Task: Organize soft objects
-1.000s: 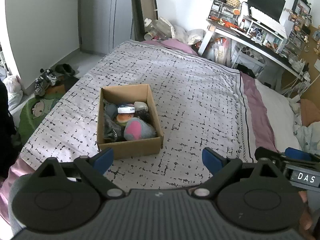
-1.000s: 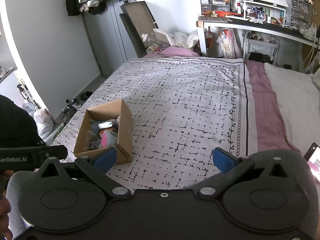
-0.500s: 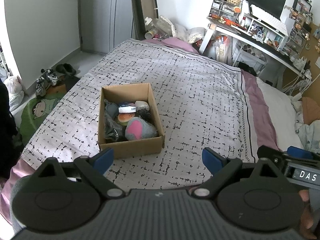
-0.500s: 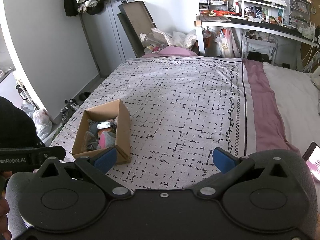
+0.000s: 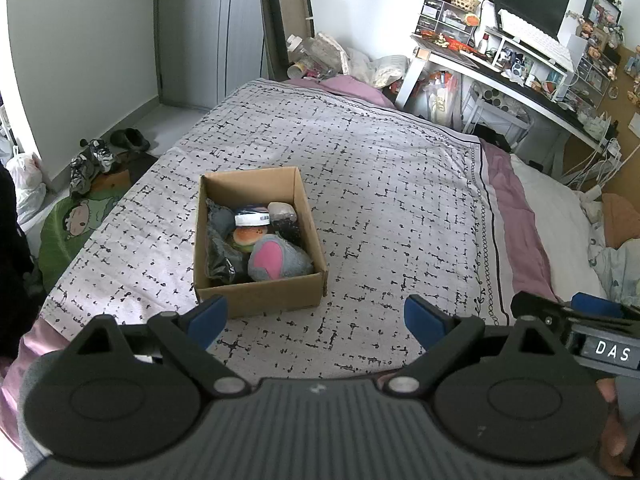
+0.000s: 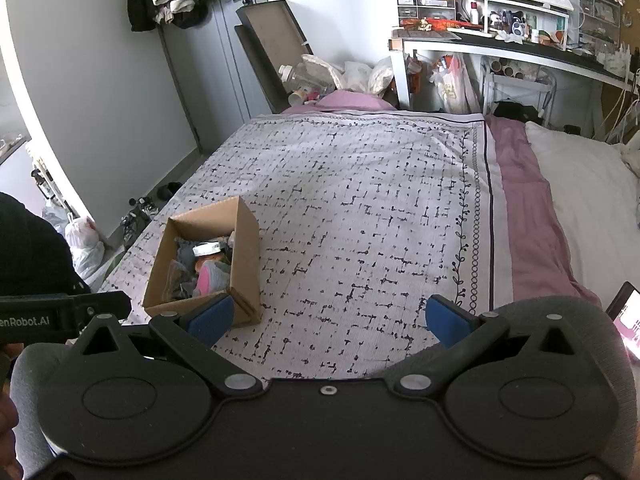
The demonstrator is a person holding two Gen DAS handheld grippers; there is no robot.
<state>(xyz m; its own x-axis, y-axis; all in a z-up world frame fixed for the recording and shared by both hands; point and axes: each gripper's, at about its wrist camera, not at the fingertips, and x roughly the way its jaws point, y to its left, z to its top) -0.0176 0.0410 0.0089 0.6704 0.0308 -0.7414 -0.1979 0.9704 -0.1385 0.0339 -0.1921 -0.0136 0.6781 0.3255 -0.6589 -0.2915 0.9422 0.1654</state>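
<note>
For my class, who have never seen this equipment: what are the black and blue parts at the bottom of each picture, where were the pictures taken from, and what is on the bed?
A person holds two hand-operated tools, each with a camera looking along its fingers. One picture comes from the left gripper, the other from the right gripper. Both are open and hold nothing. On the patterned bedspread sits a cardboard box containing soft things, including a grey and pink plush toy.
</note>
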